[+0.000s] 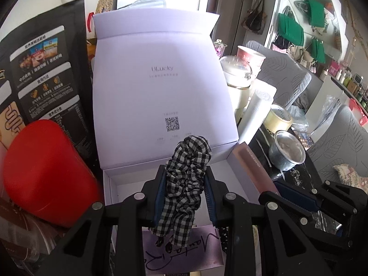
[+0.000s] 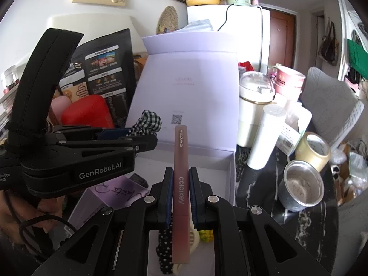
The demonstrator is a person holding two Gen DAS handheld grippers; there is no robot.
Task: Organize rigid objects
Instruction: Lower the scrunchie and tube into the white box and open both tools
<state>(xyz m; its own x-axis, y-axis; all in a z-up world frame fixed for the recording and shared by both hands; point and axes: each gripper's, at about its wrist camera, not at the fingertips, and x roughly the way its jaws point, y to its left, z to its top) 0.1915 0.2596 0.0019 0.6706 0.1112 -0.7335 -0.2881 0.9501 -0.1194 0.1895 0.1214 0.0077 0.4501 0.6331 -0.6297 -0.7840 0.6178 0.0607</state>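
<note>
Left gripper (image 1: 184,197) fingers pinching checked scrunchie (image 1: 184,184) above open lilac box (image 1: 165,179). Right gripper (image 2: 181,195) fingers pinching pink Colorkey stick (image 2: 181,184) upright, over same box at its right wall. Purple card (image 1: 184,253) just before box. Red case (image 1: 46,172) left of box; steel cup (image 2: 301,188) and tape roll (image 2: 312,151) right of box on worktop (image 2: 260,184).
</note>
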